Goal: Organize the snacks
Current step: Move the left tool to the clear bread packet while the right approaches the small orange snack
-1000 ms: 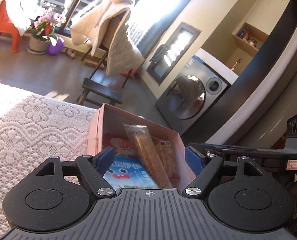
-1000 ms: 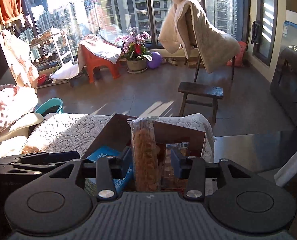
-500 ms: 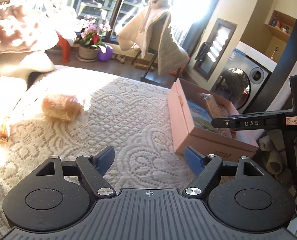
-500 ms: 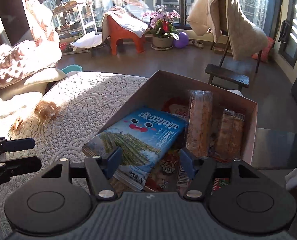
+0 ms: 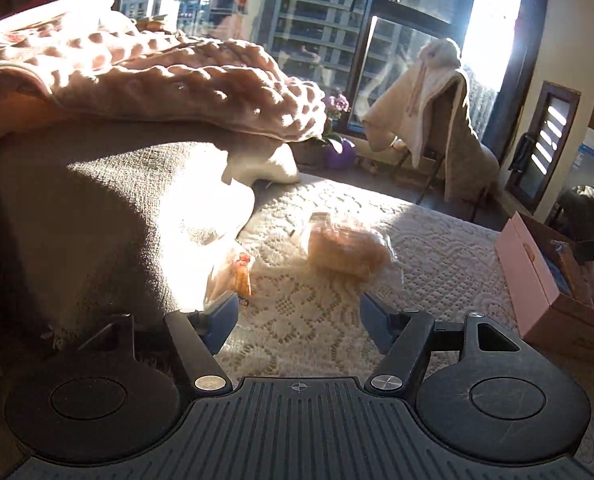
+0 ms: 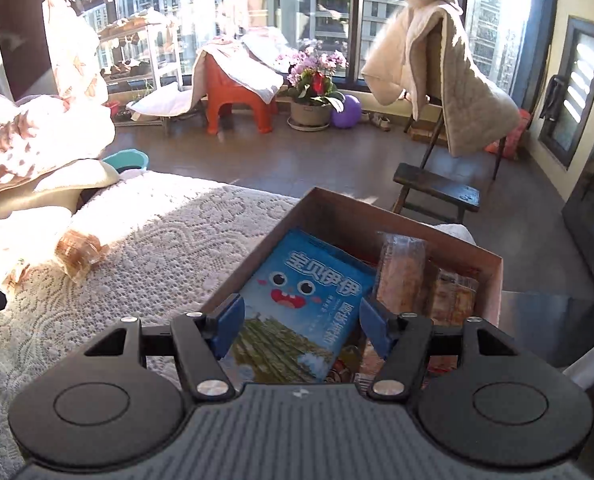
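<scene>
left gripper (image 5: 299, 316): fingers part open, closing, nothing between them
bread packet (image 5: 347, 254): on the lace bed cover just ahead of the fingers
handling: probably light, soft, crinkly wrap; pinch mid-body gently
right gripper (image 6: 300, 326): fingers part open, empty, over the box (image 6: 493, 280)

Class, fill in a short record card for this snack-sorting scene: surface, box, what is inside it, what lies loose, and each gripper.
Surface: white lace cloth
Box: cardboard box, open top
Inside box: blue snack bag, two clear-wrapped bars
Loose on cloth: wrapped bread, small packet
Left gripper: closing, nothing between fingers
Right gripper: open above the box, holding nothing
</scene>
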A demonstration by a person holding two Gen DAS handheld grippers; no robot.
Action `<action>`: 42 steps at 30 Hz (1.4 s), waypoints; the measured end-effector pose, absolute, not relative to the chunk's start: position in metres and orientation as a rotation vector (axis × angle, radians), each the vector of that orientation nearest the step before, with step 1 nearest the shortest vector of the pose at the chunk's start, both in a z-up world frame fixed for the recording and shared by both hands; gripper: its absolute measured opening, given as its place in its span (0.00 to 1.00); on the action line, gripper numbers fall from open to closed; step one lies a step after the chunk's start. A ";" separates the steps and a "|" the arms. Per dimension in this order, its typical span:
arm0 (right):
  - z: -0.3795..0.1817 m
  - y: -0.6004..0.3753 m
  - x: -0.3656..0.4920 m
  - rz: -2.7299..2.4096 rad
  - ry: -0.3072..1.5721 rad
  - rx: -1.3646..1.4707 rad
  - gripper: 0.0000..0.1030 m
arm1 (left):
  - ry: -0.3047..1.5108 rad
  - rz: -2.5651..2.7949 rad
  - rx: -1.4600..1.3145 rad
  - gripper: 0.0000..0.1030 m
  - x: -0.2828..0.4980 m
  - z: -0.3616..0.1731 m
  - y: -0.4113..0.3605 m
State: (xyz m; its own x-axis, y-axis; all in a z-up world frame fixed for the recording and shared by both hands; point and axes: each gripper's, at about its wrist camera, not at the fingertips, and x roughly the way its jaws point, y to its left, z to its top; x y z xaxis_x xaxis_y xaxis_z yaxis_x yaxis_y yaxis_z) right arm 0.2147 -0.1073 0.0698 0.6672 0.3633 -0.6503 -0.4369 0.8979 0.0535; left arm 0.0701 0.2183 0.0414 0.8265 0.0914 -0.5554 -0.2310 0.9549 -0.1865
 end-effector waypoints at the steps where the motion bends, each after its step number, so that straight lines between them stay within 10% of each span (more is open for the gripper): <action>1: 0.072 -0.098 0.212 0.491 0.704 -0.108 0.68 | 0.586 0.171 -0.258 0.68 0.068 0.040 0.220; 6: 0.071 -0.006 0.201 0.682 0.691 -0.134 0.73 | 0.646 0.151 -0.257 0.68 0.046 0.033 0.221; 10: 0.067 0.073 0.203 0.782 0.708 -0.194 0.51 | 0.694 0.167 -0.250 0.68 0.034 0.028 0.224; 24: -0.002 0.194 0.226 0.897 1.000 -0.066 0.21 | 0.708 0.174 -0.275 0.65 0.014 0.013 0.236; 38: 0.003 -0.013 0.161 0.736 0.942 -0.075 0.21 | 0.614 0.039 -0.219 0.65 0.066 0.048 0.210; 42: -0.013 -0.049 0.133 0.704 0.882 -0.096 0.37 | 0.571 -0.013 -0.179 0.65 0.121 0.061 0.196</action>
State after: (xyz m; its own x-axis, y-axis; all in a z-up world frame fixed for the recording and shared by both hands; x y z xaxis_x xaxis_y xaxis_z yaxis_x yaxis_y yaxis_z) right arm 0.1329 -0.0487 -0.0134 0.4285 0.5247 -0.7356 -0.6010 0.7734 0.2015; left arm 0.1213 0.1960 0.0606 0.8420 -0.0615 -0.5360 -0.0377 0.9844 -0.1721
